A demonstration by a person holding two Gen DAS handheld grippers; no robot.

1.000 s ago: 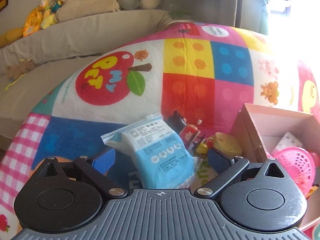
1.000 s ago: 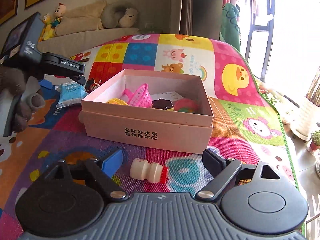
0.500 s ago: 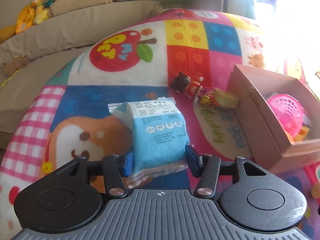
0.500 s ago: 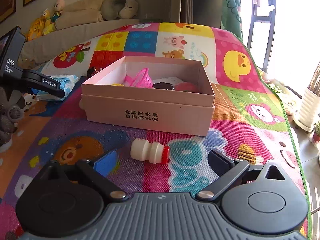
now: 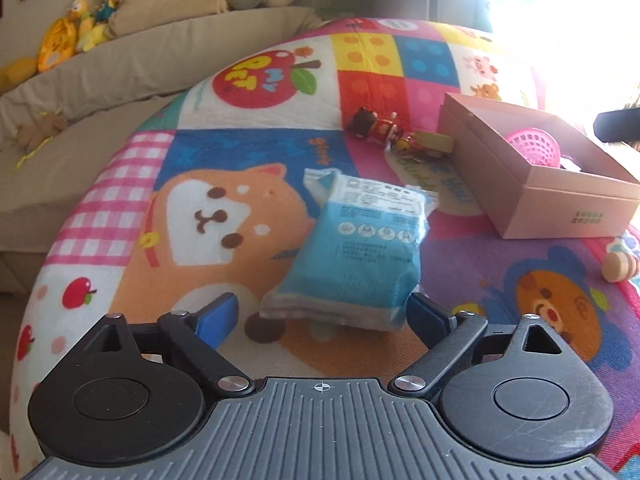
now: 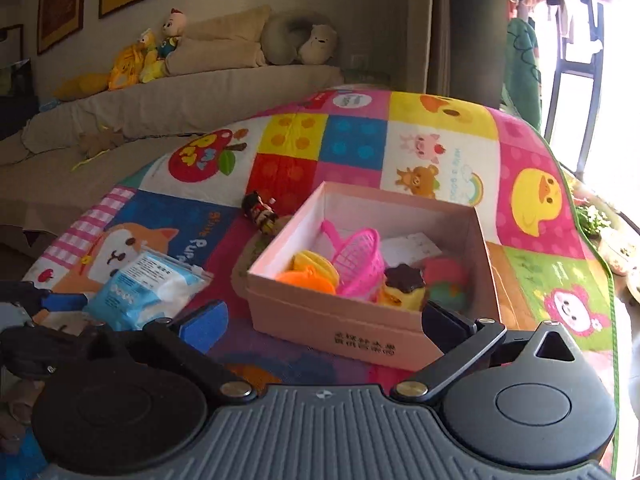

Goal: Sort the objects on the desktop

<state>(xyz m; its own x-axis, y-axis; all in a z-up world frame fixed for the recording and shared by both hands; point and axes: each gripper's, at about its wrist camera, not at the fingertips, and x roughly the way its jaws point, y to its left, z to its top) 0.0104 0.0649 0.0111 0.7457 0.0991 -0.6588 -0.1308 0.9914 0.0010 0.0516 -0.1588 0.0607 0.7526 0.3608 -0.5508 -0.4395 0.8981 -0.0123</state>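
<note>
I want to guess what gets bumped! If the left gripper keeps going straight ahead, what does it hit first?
Probably the blue wipes packet, lying on the play mat just ahead of the open left gripper.

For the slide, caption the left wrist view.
Open left gripper at blue tissue pack on play mat, beside pink box.
</note>
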